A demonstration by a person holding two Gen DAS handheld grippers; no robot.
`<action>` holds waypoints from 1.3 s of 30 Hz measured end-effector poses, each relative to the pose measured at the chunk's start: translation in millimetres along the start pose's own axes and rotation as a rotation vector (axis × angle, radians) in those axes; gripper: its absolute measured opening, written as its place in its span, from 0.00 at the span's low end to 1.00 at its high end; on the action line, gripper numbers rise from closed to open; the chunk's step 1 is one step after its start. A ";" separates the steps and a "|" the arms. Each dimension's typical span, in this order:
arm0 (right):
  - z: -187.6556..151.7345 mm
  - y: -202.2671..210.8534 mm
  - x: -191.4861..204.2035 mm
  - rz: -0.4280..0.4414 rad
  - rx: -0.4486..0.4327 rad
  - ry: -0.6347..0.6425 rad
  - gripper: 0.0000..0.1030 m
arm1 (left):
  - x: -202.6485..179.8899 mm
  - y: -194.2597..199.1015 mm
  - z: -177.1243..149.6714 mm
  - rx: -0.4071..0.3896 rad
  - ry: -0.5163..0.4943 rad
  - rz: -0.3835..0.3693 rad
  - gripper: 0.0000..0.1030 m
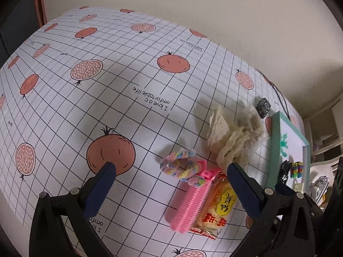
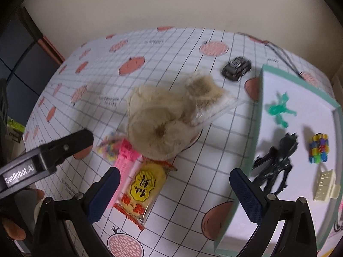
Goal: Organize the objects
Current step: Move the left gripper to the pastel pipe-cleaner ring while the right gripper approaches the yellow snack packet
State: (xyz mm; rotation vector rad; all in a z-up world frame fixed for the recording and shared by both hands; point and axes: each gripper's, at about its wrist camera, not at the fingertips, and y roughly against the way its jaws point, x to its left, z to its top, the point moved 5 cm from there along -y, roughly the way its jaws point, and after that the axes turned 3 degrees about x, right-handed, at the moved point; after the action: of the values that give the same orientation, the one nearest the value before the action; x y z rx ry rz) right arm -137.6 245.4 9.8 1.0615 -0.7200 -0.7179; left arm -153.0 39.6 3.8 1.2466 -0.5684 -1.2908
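My left gripper hangs open above the tablecloth, just short of a pastel rope ring, a pink comb and a yellow snack packet. A beige loofah lies beyond them. My right gripper is open over the snack packet, with the pink comb and the loofah ahead. A black toy car stands further back. The green-rimmed tray on the right holds a green figure, a black figure, a colourful block toy and a cream piece.
The left gripper's black body reaches in from the left in the right wrist view, with a hand below it. A black cable runs along the far right of the pomegranate-print cloth. A wall stands behind the table.
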 end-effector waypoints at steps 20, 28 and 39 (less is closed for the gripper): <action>-14.3 -38.6 14.9 -0.020 0.102 0.025 1.00 | 5.5 -36.5 -10.1 0.075 -0.003 0.064 1.00; -14.7 -45.7 17.3 -0.036 0.110 0.041 1.00 | 17.4 -37.7 -12.5 0.082 0.025 0.104 1.00; -19.7 -47.9 16.4 -0.042 0.117 0.038 1.00 | 27.8 -34.6 -11.8 0.060 0.046 0.145 1.00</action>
State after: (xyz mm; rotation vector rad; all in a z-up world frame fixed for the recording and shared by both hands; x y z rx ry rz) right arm -120.5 227.0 -38.3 1.1964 -0.7158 -0.6964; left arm -148.7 25.0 -39.5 1.2577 -0.6561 -1.1288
